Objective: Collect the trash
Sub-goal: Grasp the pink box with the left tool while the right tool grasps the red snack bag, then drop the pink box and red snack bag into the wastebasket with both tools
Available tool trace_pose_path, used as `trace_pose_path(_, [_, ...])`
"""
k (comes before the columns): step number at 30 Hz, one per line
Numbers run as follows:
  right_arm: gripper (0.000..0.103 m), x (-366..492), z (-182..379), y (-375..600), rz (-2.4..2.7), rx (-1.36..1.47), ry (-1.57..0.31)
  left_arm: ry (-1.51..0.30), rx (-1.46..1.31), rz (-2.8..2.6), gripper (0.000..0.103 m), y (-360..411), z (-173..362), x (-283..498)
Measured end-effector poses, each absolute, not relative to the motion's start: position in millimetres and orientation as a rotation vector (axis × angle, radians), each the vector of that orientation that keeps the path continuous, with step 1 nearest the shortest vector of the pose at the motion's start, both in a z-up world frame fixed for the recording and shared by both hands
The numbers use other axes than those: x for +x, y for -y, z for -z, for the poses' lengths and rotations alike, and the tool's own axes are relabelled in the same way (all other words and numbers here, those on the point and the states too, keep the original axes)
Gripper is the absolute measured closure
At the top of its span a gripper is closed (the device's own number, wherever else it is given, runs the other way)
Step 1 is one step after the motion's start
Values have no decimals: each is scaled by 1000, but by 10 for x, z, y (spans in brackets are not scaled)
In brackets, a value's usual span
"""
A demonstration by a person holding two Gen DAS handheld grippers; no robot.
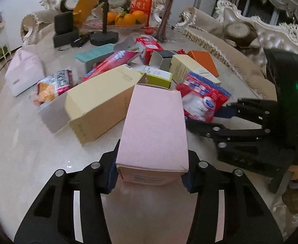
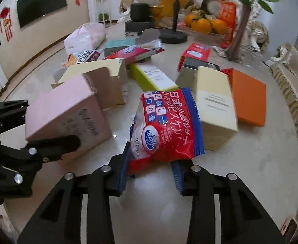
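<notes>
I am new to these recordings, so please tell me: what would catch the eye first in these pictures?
First the pink box, clamped between the fingers of the left gripper at the near table edge. Next the red snack bag, gripped by the right gripper just beside it. Behind both, a heap of cartons and wrappers covers the marble table.

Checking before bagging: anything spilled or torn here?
Yes. The snack bag at the table's left is torn open, orange crumbs beside it. The tan box lies tipped, its flap hanging open.
</notes>
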State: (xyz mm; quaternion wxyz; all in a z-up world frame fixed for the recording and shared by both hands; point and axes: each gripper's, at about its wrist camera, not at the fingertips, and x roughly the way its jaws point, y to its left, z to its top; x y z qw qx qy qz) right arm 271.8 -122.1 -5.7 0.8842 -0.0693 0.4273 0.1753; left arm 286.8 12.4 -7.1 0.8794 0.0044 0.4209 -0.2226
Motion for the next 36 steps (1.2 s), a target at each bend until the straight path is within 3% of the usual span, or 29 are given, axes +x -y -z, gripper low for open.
trace_pose_path(6, [69, 2206, -96, 1453, -433, -5, -810, -775, -51, 504, 54, -330, -110, 2299])
trace_pose_path(13, [69, 909, -249, 1691, -535, 84, -694, -722, -37, 520, 54, -459, -243, 1054])
trace_pose_path(21, [69, -141, 272, 1515, -609, 101, -912, -916, -90, 534, 55, -347, 299, -4])
trace_pose_path(30, [69, -8, 1434, 1125, -506, -66, -1223, -1133, -49, 466, 55, -187, 1180, -58])
trace_pose_path(36, [69, 135, 1674, 971, -488, -117, -1256, -1201, -22, 437, 55, -102, 1559, -3])
